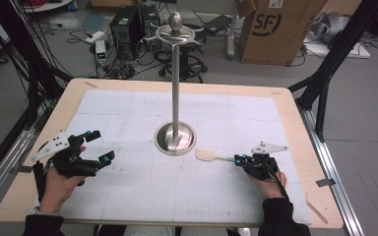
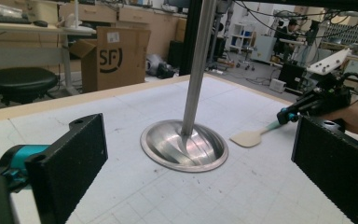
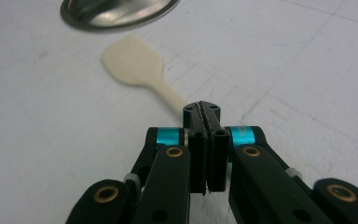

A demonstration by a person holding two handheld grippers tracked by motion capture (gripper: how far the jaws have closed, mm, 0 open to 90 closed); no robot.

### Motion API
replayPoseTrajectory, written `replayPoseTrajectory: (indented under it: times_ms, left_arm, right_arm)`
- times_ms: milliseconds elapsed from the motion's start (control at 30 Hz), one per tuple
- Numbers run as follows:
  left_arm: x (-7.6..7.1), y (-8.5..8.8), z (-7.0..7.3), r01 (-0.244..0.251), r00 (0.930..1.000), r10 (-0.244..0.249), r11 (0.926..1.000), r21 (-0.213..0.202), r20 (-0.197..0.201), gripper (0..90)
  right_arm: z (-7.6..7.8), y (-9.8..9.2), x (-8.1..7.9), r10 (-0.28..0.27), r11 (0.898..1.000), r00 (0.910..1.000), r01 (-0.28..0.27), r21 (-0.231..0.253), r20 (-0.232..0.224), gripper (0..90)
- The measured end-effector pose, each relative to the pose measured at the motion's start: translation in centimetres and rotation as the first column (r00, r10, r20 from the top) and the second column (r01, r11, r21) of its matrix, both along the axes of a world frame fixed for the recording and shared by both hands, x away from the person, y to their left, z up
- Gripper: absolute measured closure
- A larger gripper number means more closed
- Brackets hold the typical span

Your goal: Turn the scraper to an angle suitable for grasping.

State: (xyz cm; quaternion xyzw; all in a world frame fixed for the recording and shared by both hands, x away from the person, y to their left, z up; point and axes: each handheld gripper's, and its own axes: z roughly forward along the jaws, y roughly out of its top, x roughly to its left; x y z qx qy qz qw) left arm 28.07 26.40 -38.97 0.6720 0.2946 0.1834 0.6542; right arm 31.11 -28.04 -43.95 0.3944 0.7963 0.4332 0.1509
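The spatula (image 1: 207, 155) is cream with a teal handle. The stand (image 1: 175, 138) is shiny silver, on a white mat (image 1: 128, 187) ruled with a faint grey grid over the pale wooden worktop (image 1: 295, 118). Both grippers' fingers (image 2: 70, 158) are black with teal bands.

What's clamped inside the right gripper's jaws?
The right gripper is shut on the handle of a cream spatula. Its blade lies ahead near the stand's steel base; the handle's end is hidden between the jaws.

Your two grippers are black, with teal collars at the finger joints and brass-coloured pivot screws. The left gripper (image 1: 100, 146) and the right gripper (image 1: 237, 159) each carry a grey three-cornered plate dotted with small holes. A black cable trails from each, and your sleeves are black.
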Motion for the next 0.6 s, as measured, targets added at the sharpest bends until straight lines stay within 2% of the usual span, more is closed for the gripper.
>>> replayPoseTrajectory:
  times_ms: [100,167,233,267,300,333,467,500,600]
  left_arm:
    - [0.1,-0.2,-0.1,-0.005,1.0000,0.005,1.0000,0.004,-0.004,3.8]
    - [0.2,-0.2,-0.2,-0.009,0.9999,0.010,0.9998,0.019,-0.006,3.8]
    - [0.3,-0.3,-0.3,-0.009,0.9999,0.010,0.9996,0.025,-0.012,3.8]
    - [0.4,-0.3,-0.4,-0.009,0.9998,0.009,0.9996,0.027,-0.015,3.8]
    - [0.4,-0.4,-0.4,-0.011,0.9998,0.012,0.9995,0.031,-0.016,3.8]
    - [0.4,-0.4,-0.5,-0.010,0.9997,0.011,0.9993,0.036,-0.020,3.8]
    - [0.5,-0.4,-0.6,-0.011,0.9996,0.012,0.9990,0.043,-0.024,3.8]
    - [0.5,-0.4,-0.6,-0.011,0.9996,0.013,0.9990,0.044,-0.025,3.8]
    - [0.6,-0.4,-0.7,-0.010,0.9995,0.012,0.9988,0.047,-0.030,3.8]
  right_arm:
    - [0.1,1.0,0.8,0.000,1.000,0.9999,0.001,0.028,-0.014,90.0]
    - [0.2,1.4,1.1,-0.002,1.000,0.9998,0.002,0.020,-0.018,90.0]
    - [-0.1,2.8,2.0,0.020,0.999,0.9988,-0.019,0.032,-0.044,90.0]
    - [-0.1,2.8,2.0,0.020,0.999,0.9988,-0.019,0.032,-0.044,90.0]
    - [-0.3,3.8,2.6,0.026,1.000,0.9981,-0.026,0.006,-0.056,90.0]
    - [-0.5,4.2,3.0,0.019,1.000,0.9981,-0.019,0.002,-0.059,90.0]
    - [-0.7,4.9,3.8,-0.007,1.000,0.9968,0.006,-0.020,-0.080,90.0]
    - [-0.9,5.3,4.4,-0.017,1.000,0.9967,0.015,-0.026,-0.080,90.0]
    - [-1.1,5.3,4.8,-0.018,0.999,0.9968,0.015,-0.033,-0.078,90.0]
